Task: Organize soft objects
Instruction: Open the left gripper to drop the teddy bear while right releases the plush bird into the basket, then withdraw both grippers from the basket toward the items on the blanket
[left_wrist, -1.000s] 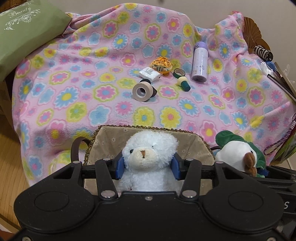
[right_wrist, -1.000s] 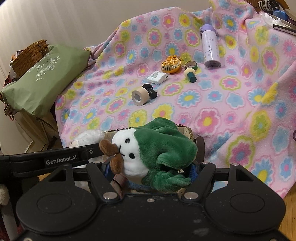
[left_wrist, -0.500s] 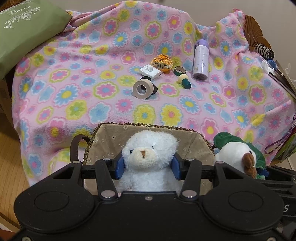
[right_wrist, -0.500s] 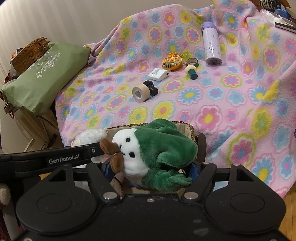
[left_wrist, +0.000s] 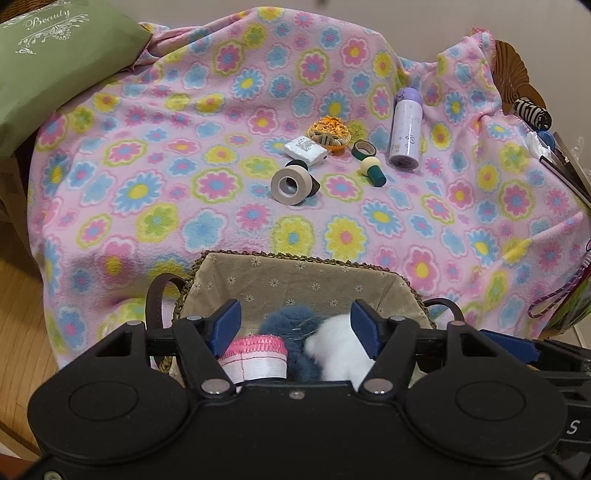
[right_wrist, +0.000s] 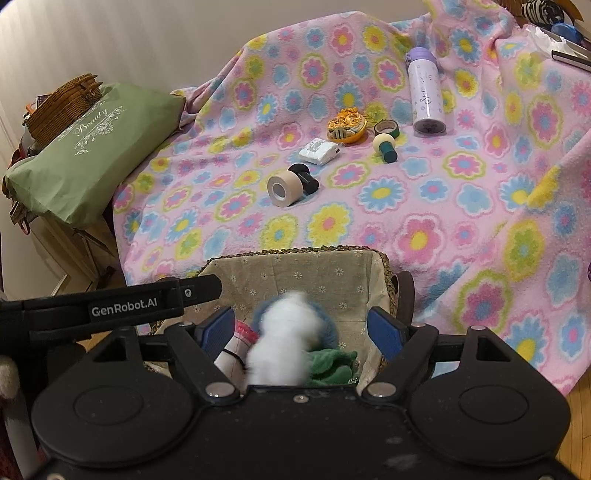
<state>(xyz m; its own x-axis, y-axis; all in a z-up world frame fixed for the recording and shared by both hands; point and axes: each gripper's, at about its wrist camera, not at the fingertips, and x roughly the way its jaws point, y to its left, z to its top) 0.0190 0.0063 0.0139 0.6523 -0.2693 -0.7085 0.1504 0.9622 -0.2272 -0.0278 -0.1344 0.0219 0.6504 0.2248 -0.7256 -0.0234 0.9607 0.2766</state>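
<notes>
Looking along the left gripper (left_wrist: 295, 325), its jaws are opening and the blue pads (left_wrist: 223, 325) press on nothing. Below and between them sits the lined basket (left_wrist: 295, 273), holding a white plush toy (left_wrist: 341, 349) close to the right pad, a blue-grey furry thing (left_wrist: 291, 332) in the middle, and a white roll with pink trim (left_wrist: 256, 356) near the left pad. The white toy lies loose, and whether it brushes the right pad cannot be told. Beyond the basket spreads the flowered blanket (left_wrist: 147, 177), with a beige tape roll (left_wrist: 290, 186) straight ahead, a purple bottle (left_wrist: 405, 134) farther off to the right, and a green cushion (left_wrist: 55, 59) far to the left.

Looking along the right gripper (right_wrist: 301, 332), its jaws too are opening, the pads (right_wrist: 388, 332) clear on both sides. Between them, down in the same basket (right_wrist: 295, 266), a blurred white plush toy (right_wrist: 284, 339) sits over the blue-grey fur (right_wrist: 328, 325), with a green plush toy (right_wrist: 332, 363) just to its right and low, and the pink-trimmed roll (right_wrist: 245, 332) beside the left pad. Neither pad touches the toys. The left gripper's black arm (right_wrist: 122, 304) reaches in from the left, just short of the basket's rim. Ahead on the blanket (right_wrist: 480, 221) lie the tape roll (right_wrist: 284, 188) and, farther right, the purple bottle (right_wrist: 426, 96); the cushion (right_wrist: 92, 147) sits far left.
</notes>
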